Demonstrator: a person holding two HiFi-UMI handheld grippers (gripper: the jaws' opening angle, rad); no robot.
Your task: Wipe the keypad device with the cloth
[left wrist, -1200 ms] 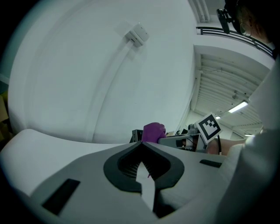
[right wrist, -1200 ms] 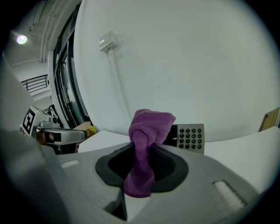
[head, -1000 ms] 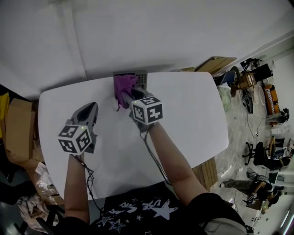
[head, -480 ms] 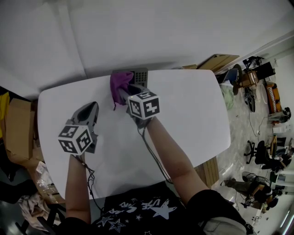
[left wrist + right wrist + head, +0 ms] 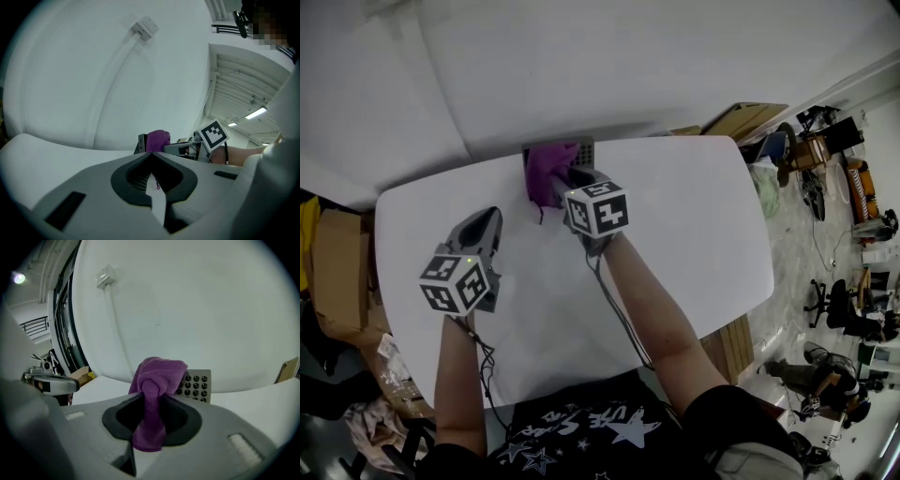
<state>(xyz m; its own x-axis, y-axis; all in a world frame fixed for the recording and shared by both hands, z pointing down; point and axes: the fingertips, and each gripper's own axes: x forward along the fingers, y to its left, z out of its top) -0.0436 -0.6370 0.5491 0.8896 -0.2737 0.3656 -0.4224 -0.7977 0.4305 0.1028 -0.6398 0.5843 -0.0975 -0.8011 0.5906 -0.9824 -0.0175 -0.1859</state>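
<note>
My right gripper (image 5: 151, 414) has its jaws clamped on the purple cloth (image 5: 155, 380). The cloth is pinched between them, bunched in a knot above the jaws with a tail hanging below. Just behind that bunch is the keypad device (image 5: 197, 386), grey with rows of dark round buttons; the cloth covers its left part and the right part is bare. From the head view, the right gripper (image 5: 555, 185) reaches to the far edge of the white table (image 5: 703, 234), with the cloth (image 5: 547, 166) lying over the keypad device (image 5: 585, 150) there, close to the white wall (image 5: 609, 66). My left gripper (image 5: 151, 158) has its jaws brought together with nothing between them. It sits over the table's left side (image 5: 482, 228), well apart from the device and pointing toward it.
</note>
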